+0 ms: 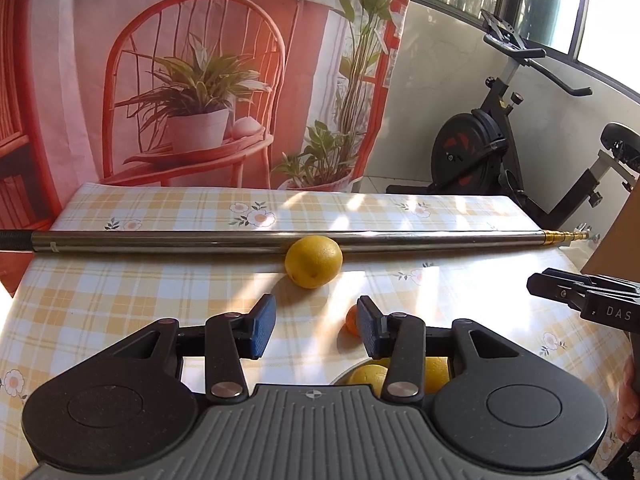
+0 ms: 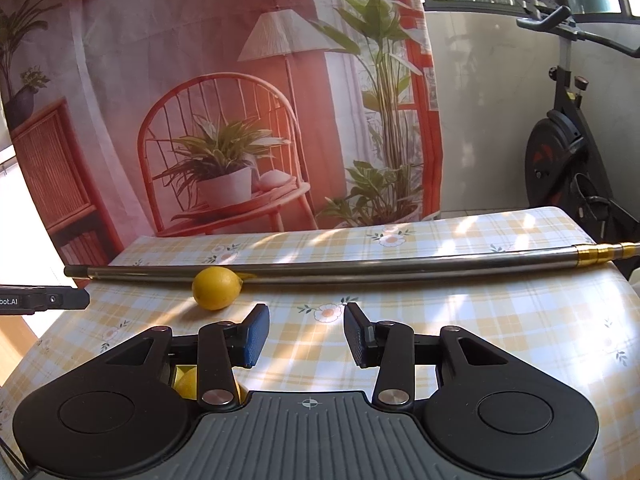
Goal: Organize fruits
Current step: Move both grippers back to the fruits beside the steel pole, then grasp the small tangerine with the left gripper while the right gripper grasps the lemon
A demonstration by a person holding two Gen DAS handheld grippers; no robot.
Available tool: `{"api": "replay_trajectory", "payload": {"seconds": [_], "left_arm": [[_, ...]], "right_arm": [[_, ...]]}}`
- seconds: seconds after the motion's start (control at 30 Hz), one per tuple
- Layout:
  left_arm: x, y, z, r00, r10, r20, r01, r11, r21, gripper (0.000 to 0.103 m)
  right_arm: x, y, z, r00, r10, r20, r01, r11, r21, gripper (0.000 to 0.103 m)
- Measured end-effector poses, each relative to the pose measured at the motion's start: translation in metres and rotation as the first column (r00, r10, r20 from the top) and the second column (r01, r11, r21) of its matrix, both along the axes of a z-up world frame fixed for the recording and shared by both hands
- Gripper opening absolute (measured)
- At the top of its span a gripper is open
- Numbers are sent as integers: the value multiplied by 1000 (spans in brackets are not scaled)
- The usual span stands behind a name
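Note:
A yellow lemon (image 1: 314, 262) lies on the checked tablecloth against a metal pole; it also shows in the right wrist view (image 2: 216, 289). A small orange fruit (image 1: 352, 320) sits just behind my left gripper's right finger. Yellow fruits (image 1: 370, 376) lie in a pale bowl, mostly hidden under the left gripper. One yellow fruit (image 2: 187, 385) shows under the right gripper. My left gripper (image 1: 316, 328) is open and empty, a little short of the lemon. My right gripper (image 2: 306, 334) is open and empty above the cloth.
A long steel pole (image 1: 240, 240) with a brass tip lies across the table (image 1: 120, 300), also in the right wrist view (image 2: 400, 266). An exercise bike (image 1: 500, 148) stands beyond the table's right edge. A printed backdrop (image 1: 200, 80) hangs behind.

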State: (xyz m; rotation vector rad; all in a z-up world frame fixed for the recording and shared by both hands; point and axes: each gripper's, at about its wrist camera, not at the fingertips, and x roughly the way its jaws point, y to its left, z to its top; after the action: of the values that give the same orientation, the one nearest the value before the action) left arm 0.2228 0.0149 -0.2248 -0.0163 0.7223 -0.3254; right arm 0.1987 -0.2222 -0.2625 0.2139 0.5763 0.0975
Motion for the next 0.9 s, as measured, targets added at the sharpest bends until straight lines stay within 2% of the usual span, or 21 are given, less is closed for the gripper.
{"api": "replay_trajectory", "payload": {"seconds": [0.27, 0.43, 0.6, 0.83, 0.9], "left_arm": [[52, -34, -40, 989, -74, -132, 68, 996, -49, 48], [65, -53, -58, 981, -106, -162, 108, 994, 7, 48], [72, -61, -69, 972, -120, -201, 128, 991, 29, 48], [79, -63, -75, 969, -110, -222, 126, 990, 58, 47], [79, -64, -75, 969, -113, -220, 129, 990, 61, 44]], "right_arm": [[15, -11, -13, 999, -16, -32, 16, 1000, 21, 38], [17, -18, -21, 999, -28, -47, 30, 999, 41, 38], [18, -23, -28, 997, -34, -62, 37, 998, 51, 39], [19, -25, -31, 997, -36, -72, 40, 997, 62, 39], [20, -25, -32, 997, -35, -74, 39, 997, 64, 38]]}}
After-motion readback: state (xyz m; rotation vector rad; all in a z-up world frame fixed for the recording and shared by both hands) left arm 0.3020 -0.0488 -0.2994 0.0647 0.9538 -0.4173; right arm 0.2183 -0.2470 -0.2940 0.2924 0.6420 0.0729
